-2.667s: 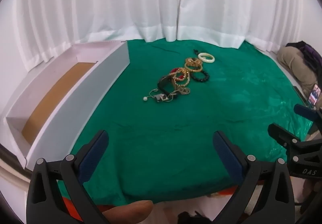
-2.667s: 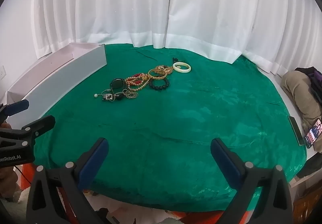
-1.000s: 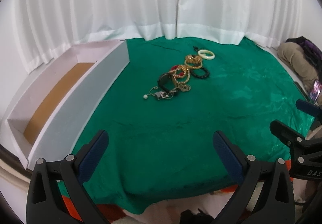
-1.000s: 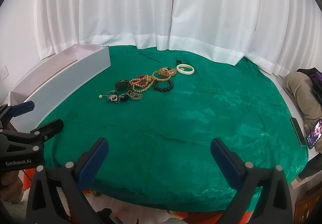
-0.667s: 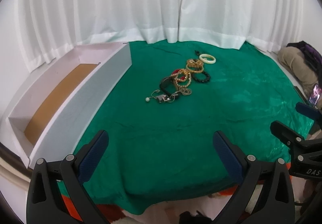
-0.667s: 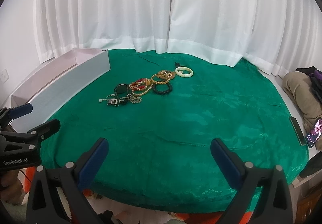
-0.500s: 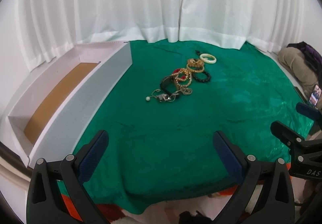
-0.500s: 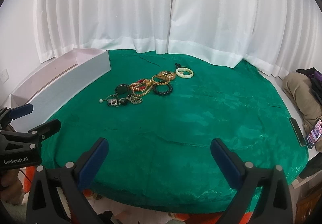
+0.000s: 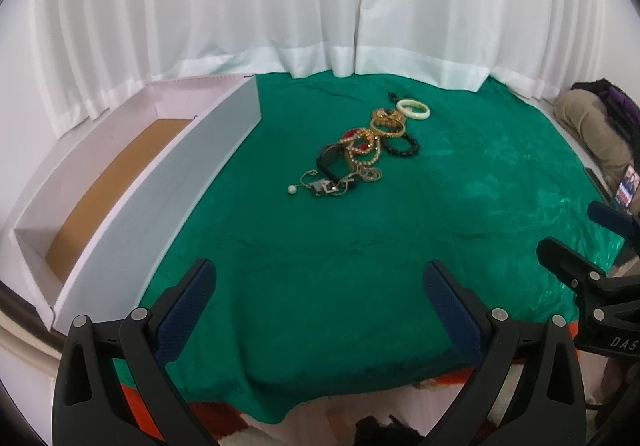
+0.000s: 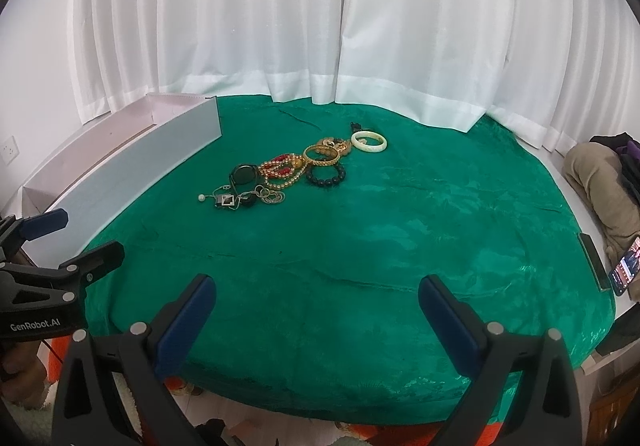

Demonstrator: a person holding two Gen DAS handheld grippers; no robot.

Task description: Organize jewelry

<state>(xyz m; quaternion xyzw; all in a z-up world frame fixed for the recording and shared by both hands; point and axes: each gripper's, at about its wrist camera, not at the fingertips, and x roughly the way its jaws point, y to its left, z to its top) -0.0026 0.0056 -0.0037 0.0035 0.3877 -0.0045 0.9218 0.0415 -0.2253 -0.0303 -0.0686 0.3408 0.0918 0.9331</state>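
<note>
Lying along the left side of the frame, the white box showed a brown floor and sat on the edge of the green cloth. At upper centre the jewelry pile ran in a diagonal line to a pale bangle, with what looked like a pearl pendant at its near end. Low in the frame, the left gripper and the right gripper both hung spread wide and empty, well short of the pile.

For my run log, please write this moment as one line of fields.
phase: approach | left gripper: open, empty | right gripper: open, empty | jewelry pile: untouched on green cloth | box: left of pile, open
</note>
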